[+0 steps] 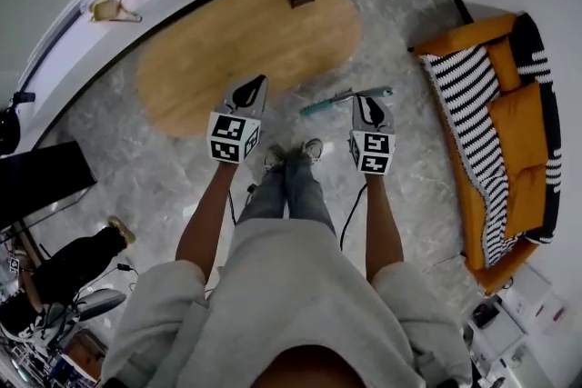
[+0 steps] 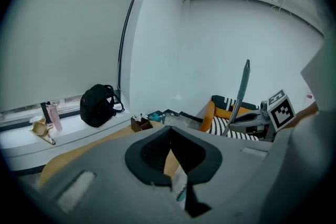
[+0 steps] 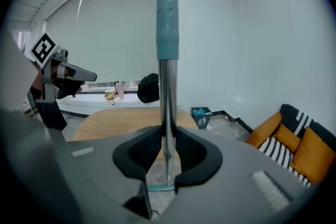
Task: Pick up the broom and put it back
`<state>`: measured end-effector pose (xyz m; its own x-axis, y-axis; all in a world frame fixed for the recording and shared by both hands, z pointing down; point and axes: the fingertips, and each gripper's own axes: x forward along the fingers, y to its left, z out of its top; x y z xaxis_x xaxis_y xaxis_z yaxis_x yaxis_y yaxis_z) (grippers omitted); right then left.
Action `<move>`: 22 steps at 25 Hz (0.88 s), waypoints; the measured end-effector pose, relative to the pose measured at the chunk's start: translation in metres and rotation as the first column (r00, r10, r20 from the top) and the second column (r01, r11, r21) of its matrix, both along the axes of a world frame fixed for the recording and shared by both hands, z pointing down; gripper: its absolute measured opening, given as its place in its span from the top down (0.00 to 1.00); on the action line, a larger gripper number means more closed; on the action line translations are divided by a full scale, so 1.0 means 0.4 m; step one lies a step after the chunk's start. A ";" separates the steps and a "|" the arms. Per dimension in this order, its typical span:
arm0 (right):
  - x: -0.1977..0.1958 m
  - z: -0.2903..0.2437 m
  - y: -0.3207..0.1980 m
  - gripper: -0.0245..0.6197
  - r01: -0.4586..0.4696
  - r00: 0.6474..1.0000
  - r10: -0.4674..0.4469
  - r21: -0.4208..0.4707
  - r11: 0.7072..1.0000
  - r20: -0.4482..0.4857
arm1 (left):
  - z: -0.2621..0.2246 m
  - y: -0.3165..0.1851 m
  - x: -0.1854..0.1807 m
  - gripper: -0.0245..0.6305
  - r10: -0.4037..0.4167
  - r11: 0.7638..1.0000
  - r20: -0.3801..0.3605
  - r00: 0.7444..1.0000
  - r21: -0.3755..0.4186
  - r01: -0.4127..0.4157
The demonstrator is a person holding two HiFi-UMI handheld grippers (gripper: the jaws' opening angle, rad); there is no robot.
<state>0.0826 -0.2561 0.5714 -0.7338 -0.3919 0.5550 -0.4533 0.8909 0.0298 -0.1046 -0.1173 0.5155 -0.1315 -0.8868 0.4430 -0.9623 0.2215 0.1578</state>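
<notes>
Grey marble floor (image 1: 109, 132) — broom (image 3: 167, 92) slim, silver-shafted, teal-gripped.

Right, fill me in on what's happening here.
A person stands beside an oval wooden table with a claw in each hand. The right claw is clamped on the metal shaft of a teal-handled broom and holds it roughly upright, brush end down. The left claw is shut and empty, held out alongside.

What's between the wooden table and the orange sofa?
Mostly bare grey floor, as the head view shows. Only the handle end of the broom, held in the right gripper, pokes over it.
</notes>
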 end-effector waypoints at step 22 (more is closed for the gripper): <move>0.006 0.435 0.078 0.84 0.092 0.982 -0.116 -0.157 0.983 -0.149 | 0.335 0.105 0.006 0.97 -0.057 0.991 -0.103 0.993 -0.126 0.044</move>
